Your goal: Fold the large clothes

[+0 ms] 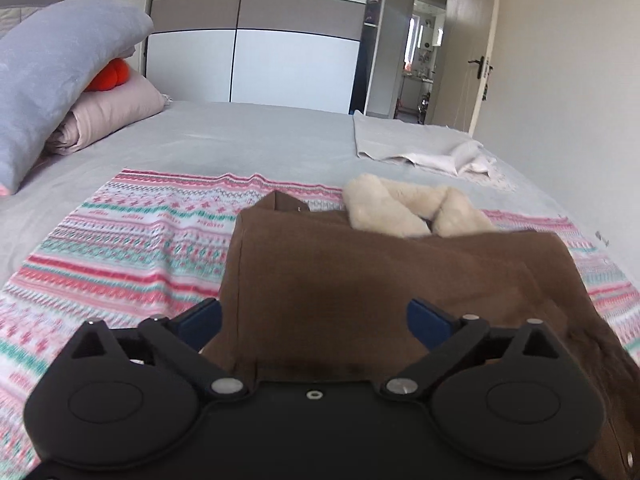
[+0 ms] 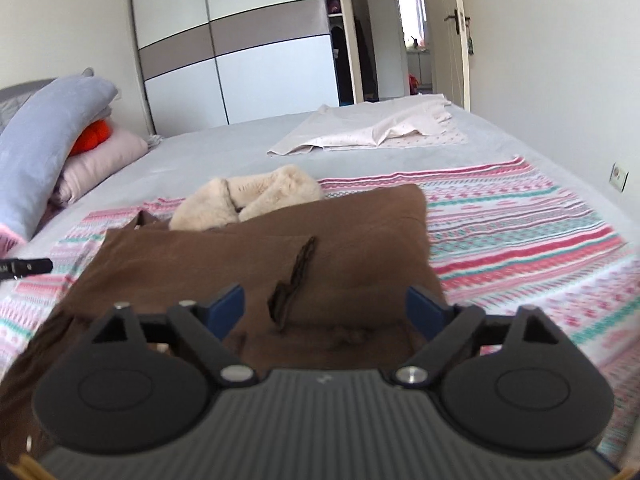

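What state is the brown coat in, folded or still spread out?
Folded. The brown coat lies as a compact doubled-over block on the patterned blanket, its cream fur collar showing at the far edge.

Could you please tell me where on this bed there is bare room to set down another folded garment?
The grey sheet is bare between the pillows, the striped blanket and the pale cloth. The blanket is also free on either side of the brown coat. It is crowded at the coat, around its fur collar, and at the pillows.
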Demonstrator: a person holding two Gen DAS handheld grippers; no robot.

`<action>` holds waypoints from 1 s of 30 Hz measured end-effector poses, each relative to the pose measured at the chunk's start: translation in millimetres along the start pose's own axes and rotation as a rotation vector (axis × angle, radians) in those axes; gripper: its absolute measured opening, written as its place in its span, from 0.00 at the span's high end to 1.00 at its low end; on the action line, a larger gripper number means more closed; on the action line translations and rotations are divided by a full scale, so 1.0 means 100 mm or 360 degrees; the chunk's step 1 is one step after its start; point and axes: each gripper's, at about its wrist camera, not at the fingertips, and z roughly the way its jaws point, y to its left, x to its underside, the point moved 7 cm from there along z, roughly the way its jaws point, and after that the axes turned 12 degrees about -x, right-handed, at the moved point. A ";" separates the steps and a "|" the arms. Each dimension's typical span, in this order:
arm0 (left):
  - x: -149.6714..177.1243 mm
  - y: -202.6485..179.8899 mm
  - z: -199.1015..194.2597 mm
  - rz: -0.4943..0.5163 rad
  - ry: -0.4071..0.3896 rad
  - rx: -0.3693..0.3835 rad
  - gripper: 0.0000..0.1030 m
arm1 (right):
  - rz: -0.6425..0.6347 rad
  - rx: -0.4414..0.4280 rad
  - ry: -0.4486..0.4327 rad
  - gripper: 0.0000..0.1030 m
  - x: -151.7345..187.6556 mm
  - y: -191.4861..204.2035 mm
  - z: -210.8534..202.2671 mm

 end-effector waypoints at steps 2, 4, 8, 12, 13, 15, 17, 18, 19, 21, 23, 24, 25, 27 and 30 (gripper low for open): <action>0.11 0.03 -0.19 0.0021 0.0002 -0.0010 0.00 | -0.0017 -0.0002 0.0012 0.07 0.09 0.00 -0.21; 0.23 0.07 -0.35 0.0041 0.0024 -0.0020 0.00 | -0.0020 -0.0007 0.0016 0.05 0.21 -0.02 -0.40; 0.52 0.11 -0.55 0.0069 0.0082 -0.0031 0.00 | -0.0042 -0.0008 0.0018 0.02 0.50 -0.03 -0.69; 0.75 0.19 -0.69 0.0097 0.0085 -0.0070 0.00 | -0.0039 -0.0006 0.0066 0.02 0.80 -0.02 -0.84; 0.80 0.23 -0.72 0.0093 0.0082 -0.0081 0.00 | -0.0051 -0.0008 0.0078 0.02 0.87 -0.01 -0.87; 0.89 0.29 -0.78 0.0071 0.0077 -0.0096 0.00 | -0.0065 -0.0003 0.0076 0.01 1.00 -0.01 -0.92; 1.01 0.35 -0.81 0.0058 0.0070 -0.0093 0.00 | -0.0070 0.0009 0.0097 0.01 1.14 -0.03 -0.97; 1.07 0.38 -0.82 0.0058 0.0060 -0.0105 0.00 | -0.0095 0.0029 0.0129 0.01 1.22 -0.04 -0.99; 1.13 0.41 -0.82 0.0063 0.0050 -0.0127 0.00 | -0.0132 0.0068 0.0159 0.01 1.27 -0.04 -1.01; 1.26 0.48 -0.82 0.0100 0.0068 -0.0169 0.00 | -0.0178 0.0140 0.0169 0.01 1.31 -0.07 -1.09; 1.35 0.55 -0.85 0.0141 0.0086 -0.0174 0.00 | -0.0159 0.0107 0.0145 0.01 1.34 -0.11 -1.19; 1.38 0.60 -0.88 0.0140 0.0077 -0.0160 0.00 | -0.0141 0.0087 0.0137 0.00 1.36 -0.15 -1.24; 1.41 0.65 -0.90 0.0122 0.0075 -0.0136 0.00 | -0.0125 0.0081 0.0135 0.00 1.37 -0.19 -1.27; 1.49 0.76 -0.92 0.0034 0.0124 -0.0043 0.00 | -0.0093 0.0089 0.0150 0.00 1.41 -0.30 -1.33; 1.68 0.87 -0.88 -0.0116 0.0274 0.0193 0.00 | -0.0032 0.0062 0.0200 0.00 1.52 -0.45 -1.39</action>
